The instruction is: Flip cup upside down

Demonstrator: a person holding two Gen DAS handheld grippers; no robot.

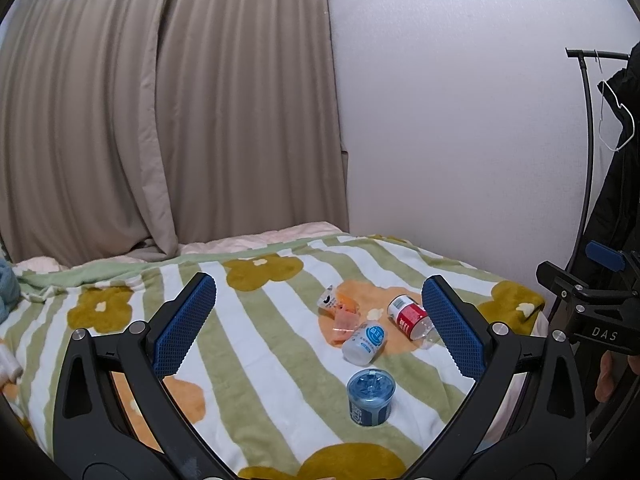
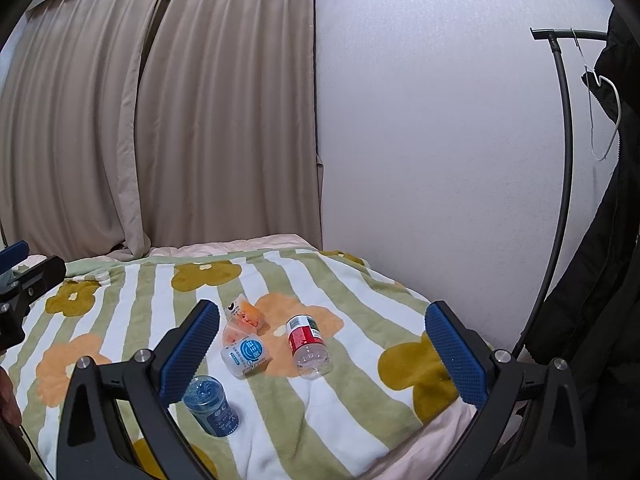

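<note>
Left tool (image 1: 320,328): held above the bed, its blue-padded fingers (image 1: 186,320) spread wide with nothing between them; it also shows at the left edge of the right wrist view.
Right tool (image 2: 322,350): likewise over the bed, fingers (image 2: 454,352) wide apart and holding nothing; part of it shows at the right edge of the left wrist view.
Cup (image 1: 371,397): a blue translucent cup standing on the blanket, nearest of the items, its upward-facing end a ribbed blue surface; whether that end is the mouth or the base cannot be told. It stands apart from both tools. In the right wrist view it sits low and left, just beside the left finger.
Blanket (image 1: 256,344): white and green stripes with mustard and orange flowers, spread over the bed.
White bottle (image 1: 365,341): lies on its side with a blue round label, just beyond the cup.
Red-label bottle (image 1: 411,317): clear plastic, lying on its side to the right of the white bottle, near it but apart.
Orange packet (image 1: 342,312): a crumpled wrapper lying just left of and beyond the white bottle.
Curtain (image 1: 160,120): beige, hanging behind the far left of the bed.
Wall (image 1: 460,120): plain white, at the far right.
Clothes rack (image 2: 560,160): dark pole at the right with a white hanger and a black coat.
</note>
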